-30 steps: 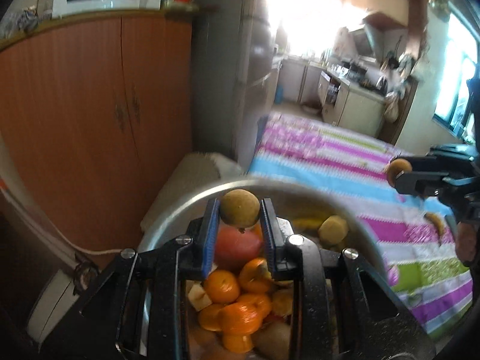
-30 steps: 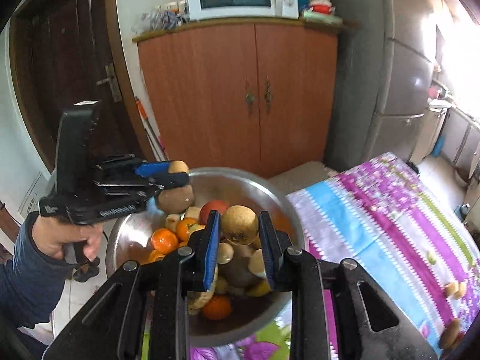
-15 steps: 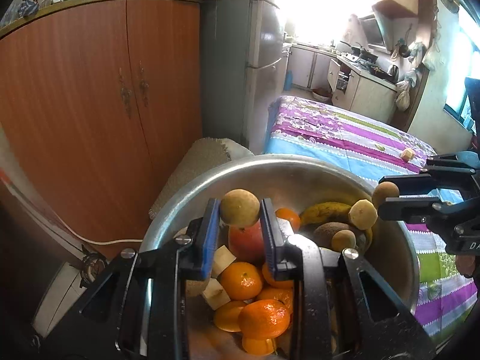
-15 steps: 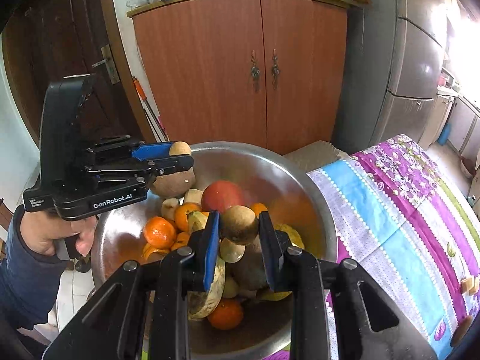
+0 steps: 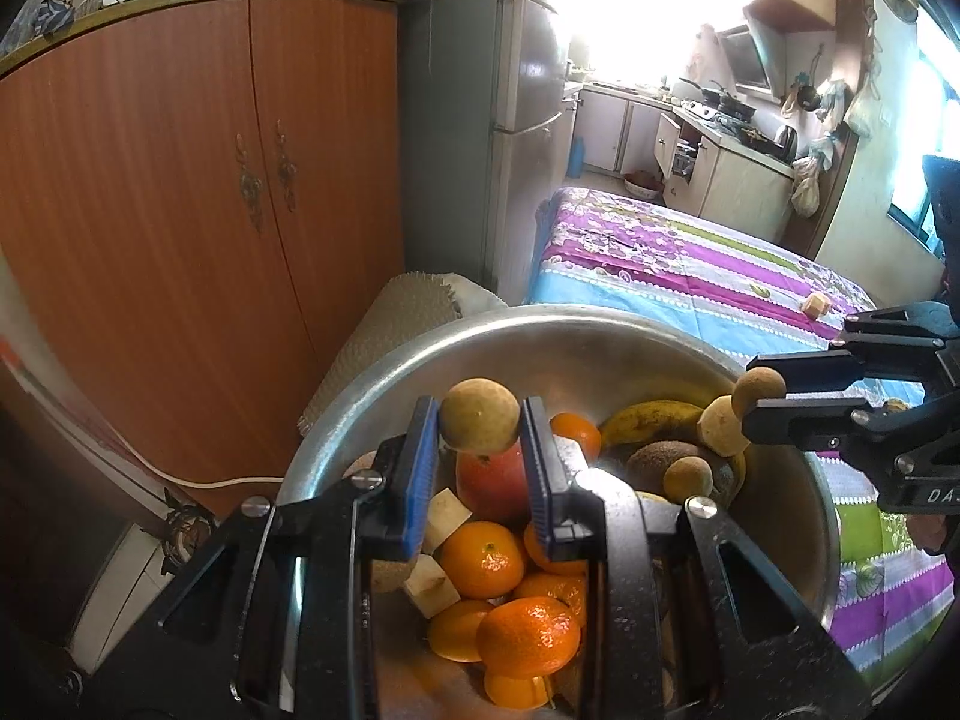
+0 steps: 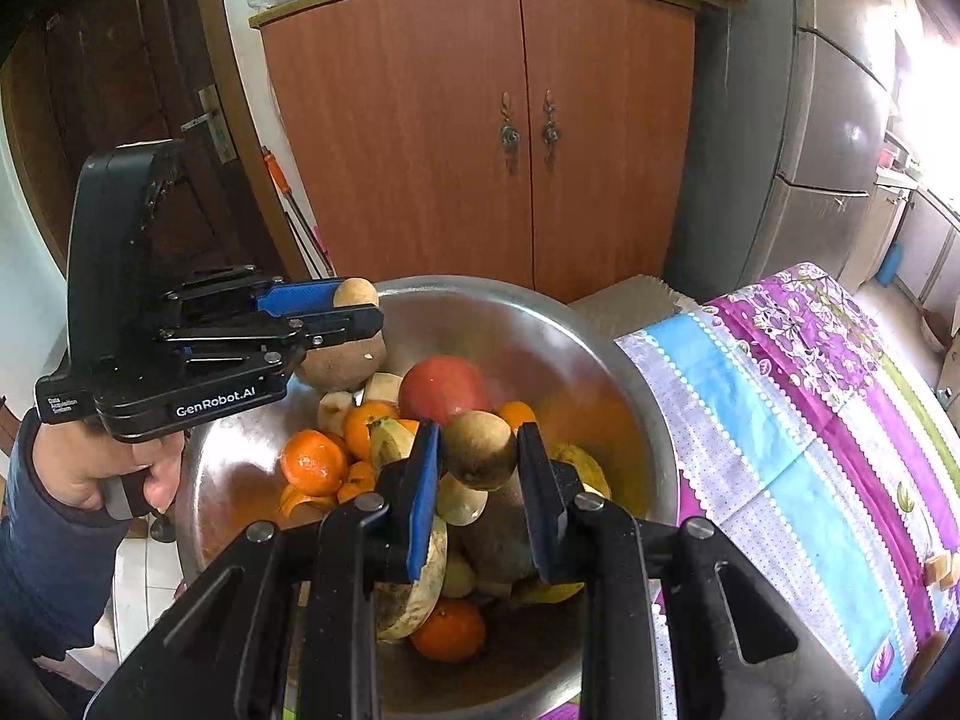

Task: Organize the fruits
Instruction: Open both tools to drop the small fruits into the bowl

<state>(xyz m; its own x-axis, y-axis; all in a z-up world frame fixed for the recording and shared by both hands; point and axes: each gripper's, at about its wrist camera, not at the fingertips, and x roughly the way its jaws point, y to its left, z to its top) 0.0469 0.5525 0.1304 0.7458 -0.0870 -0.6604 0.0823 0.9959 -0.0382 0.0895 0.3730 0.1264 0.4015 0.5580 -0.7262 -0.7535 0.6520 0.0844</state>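
A large steel bowl holds several fruits: oranges, a red apple, a banana and brown round fruits. My left gripper is shut on a small round tan fruit above the bowl's near side; in the right wrist view that gripper hangs over the bowl's left rim with the fruit. Over the bowl's middle, my right gripper is shut on a similar brown fruit. It shows at the right of the left wrist view.
The bowl sits at the edge of a table with a striped purple, blue and green cloth, where small fruit pieces lie. A wooden cupboard, a fridge and a padded stool stand behind. A hand holds the left gripper.
Both grippers have come down and closer over the bowl, each still holding its fruit. The bowl now fills more of both views.
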